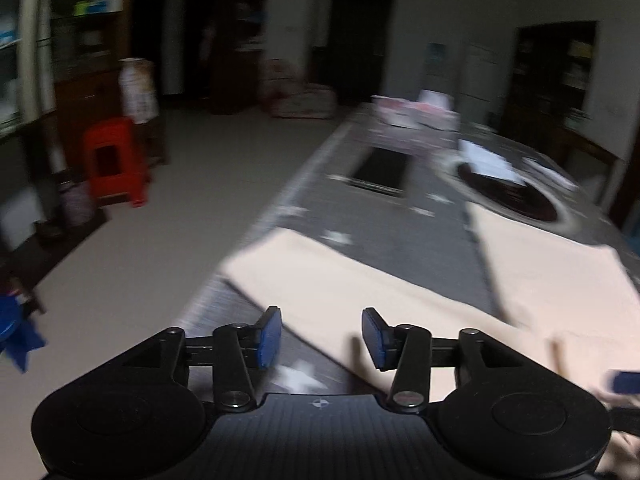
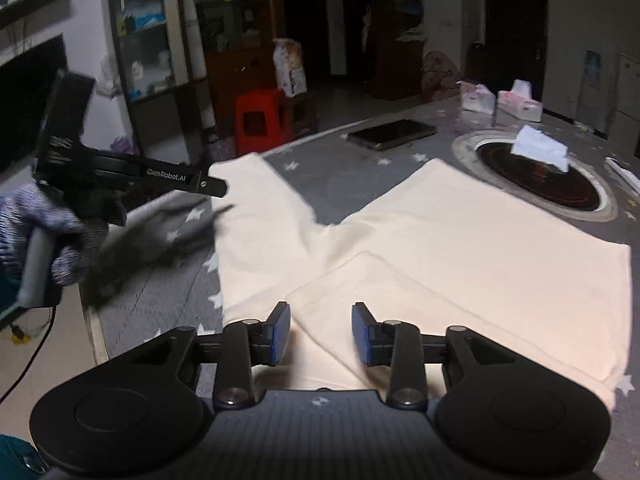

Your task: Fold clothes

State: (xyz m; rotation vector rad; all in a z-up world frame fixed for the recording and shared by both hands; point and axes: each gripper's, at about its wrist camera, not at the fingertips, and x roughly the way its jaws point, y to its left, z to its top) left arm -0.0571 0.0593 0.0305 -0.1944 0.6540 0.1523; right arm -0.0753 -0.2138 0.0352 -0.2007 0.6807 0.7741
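A cream pair of shorts (image 2: 460,240) lies flat on the grey star-print table (image 2: 340,176), with its two legs pointing away and a patch pocket (image 2: 360,292) near the waist. My right gripper (image 2: 320,332) hovers open just above that pocket, nothing between its blue pads. In the blurred left wrist view, my left gripper (image 1: 320,338) stands open over the near edge of the shorts' left leg (image 1: 340,280). The right wrist view shows the left gripper (image 2: 216,188) side-on at that leg's outer edge, held by a gloved hand (image 2: 48,232).
A dark phone (image 2: 392,134) lies beyond the shorts. A round inset hob (image 2: 560,188) at the right carries a white tissue (image 2: 540,148). Tissue packs (image 2: 500,100) stand at the far end. The table's left edge drops to the floor, where a red stool (image 2: 260,120) stands.
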